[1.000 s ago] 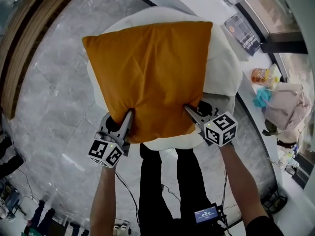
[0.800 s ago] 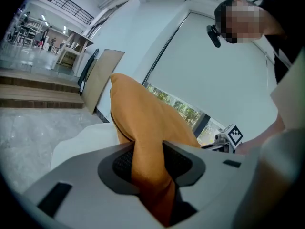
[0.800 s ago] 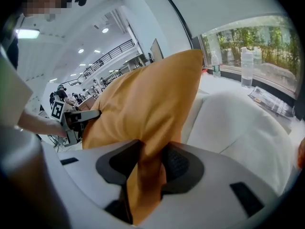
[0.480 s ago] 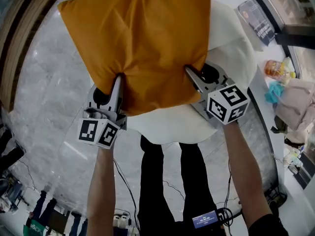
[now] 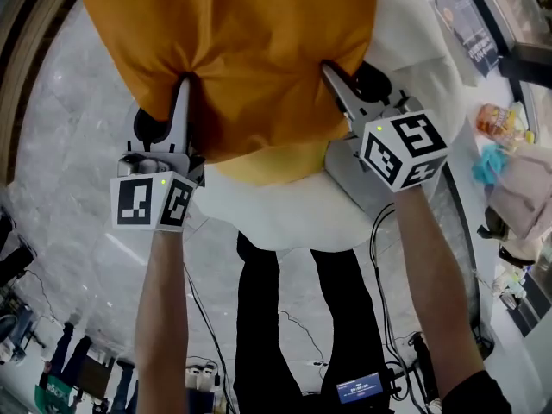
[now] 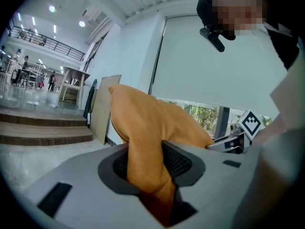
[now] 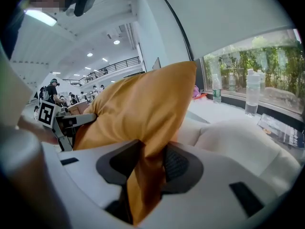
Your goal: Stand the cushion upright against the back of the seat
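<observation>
An orange cushion point(image 5: 233, 50) hangs lifted above the white rounded seat point(image 5: 285, 214) and fills the top of the head view. My left gripper point(image 5: 183, 89) is shut on the cushion's lower left edge, with orange fabric point(image 6: 145, 166) bunched between its dark pads. My right gripper point(image 5: 332, 74) is shut on the lower right edge, and there too the fabric point(image 7: 143, 175) is pinched between the pads. In the right gripper view the seat's white padded part point(image 7: 238, 137) lies beyond the cushion. The cushion's top edge is cut off by the frame.
The seat stands on a grey marble floor point(image 5: 78, 171). A white ledge along the window at the right carries a booklet point(image 5: 461, 20), snack packets point(image 5: 496, 123) and water bottles point(image 7: 251, 92). A pale bag point(image 5: 526, 179) lies at the right edge. Cables point(image 5: 388, 317) trail by the person's legs.
Both grippers have carried the cushion up and away from the seat's top, so it now covers the upper frame. The grippers appear larger and further apart in the view.
</observation>
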`<state>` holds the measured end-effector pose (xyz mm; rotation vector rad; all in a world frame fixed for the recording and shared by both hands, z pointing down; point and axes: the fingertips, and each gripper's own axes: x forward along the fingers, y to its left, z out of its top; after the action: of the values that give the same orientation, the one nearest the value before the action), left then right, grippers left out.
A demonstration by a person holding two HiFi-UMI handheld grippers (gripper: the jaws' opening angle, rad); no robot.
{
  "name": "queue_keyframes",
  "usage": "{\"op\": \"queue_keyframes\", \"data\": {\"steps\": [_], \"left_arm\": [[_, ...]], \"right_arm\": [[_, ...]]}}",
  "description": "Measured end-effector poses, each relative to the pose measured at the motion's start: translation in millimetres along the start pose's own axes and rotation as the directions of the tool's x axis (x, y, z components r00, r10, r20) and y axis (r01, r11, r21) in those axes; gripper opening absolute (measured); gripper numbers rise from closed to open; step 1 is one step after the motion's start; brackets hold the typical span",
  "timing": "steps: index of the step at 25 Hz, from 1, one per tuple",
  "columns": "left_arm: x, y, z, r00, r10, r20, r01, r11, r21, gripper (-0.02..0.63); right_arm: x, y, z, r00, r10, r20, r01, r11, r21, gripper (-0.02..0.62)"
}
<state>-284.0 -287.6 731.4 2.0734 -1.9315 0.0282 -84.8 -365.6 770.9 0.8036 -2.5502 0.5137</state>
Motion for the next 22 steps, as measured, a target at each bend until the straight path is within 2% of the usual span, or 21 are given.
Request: {"op": "queue_keyframes", "data": {"steps": [5, 10, 22], "left_arm": [[17.7, 10.5, 8.6, 0.997, 0.034, 0.074, -0.038, 0.998, 0.059, 0.144], [34.0, 17.1, 13.6, 0.991, 0.030, 0.129, -0.044, 0.993, 0.108, 0.144], [56.7, 49.3, -29.2, 0.985, 0.073, 0.155, -0.098, 0.983, 0.156, 0.143]], "right_arm": [[16.0, -8.4, 18.6, 0.996, -0.021, 0.084, 0.024, 0.999, -0.041, 0.155], [32.5, -18.7, 24.4, 0.989, -0.038, 0.143, 0.045, 0.998, -0.048, 0.155], [75.4, -23.7, -6.8, 0.983, -0.059, 0.174, 0.070, 0.996, -0.062, 0.150]]}}
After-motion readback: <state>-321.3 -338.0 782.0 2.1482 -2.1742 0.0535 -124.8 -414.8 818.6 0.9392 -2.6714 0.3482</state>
